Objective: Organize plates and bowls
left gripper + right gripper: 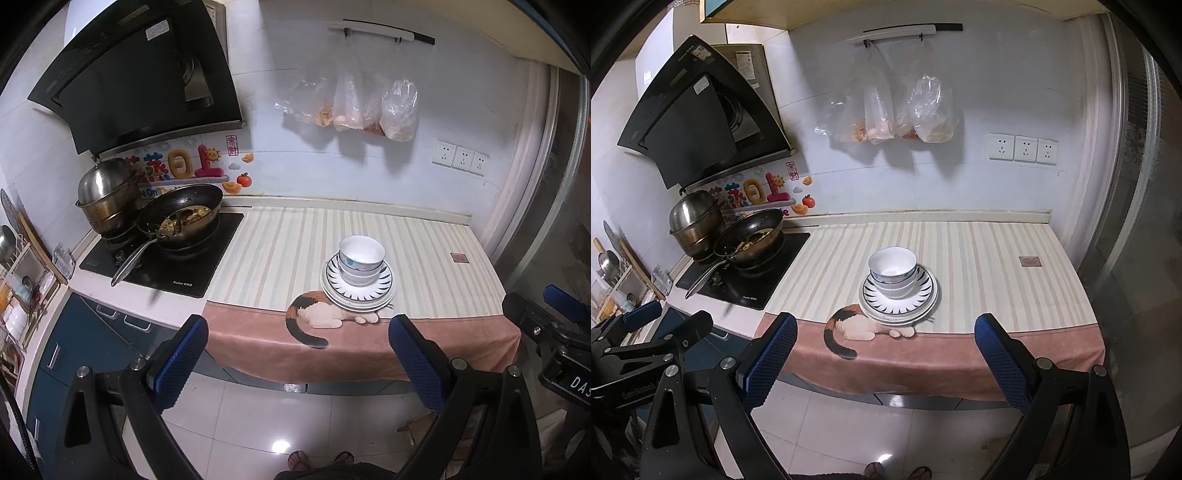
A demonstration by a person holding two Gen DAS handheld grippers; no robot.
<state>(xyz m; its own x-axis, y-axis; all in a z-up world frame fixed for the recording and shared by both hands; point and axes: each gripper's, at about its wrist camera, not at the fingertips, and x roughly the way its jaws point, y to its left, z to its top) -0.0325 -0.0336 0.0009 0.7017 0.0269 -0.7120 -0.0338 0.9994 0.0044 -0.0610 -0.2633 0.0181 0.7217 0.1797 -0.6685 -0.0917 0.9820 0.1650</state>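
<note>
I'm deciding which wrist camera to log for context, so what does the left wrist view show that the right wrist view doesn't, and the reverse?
Only the left wrist view shows the right gripper at its right edge and a shelf of kitchenware at its left edge. Only the right wrist view shows the left gripper at its left edge and the underside of a wall cabinet along the top. Both show the stacked bowls sitting on the pile of plates on the striped cloth, the wok, the steel pot, the hanging plastic bags and three wall sockets.

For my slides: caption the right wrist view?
Open right gripper facing stacked bowls on plates.
</note>
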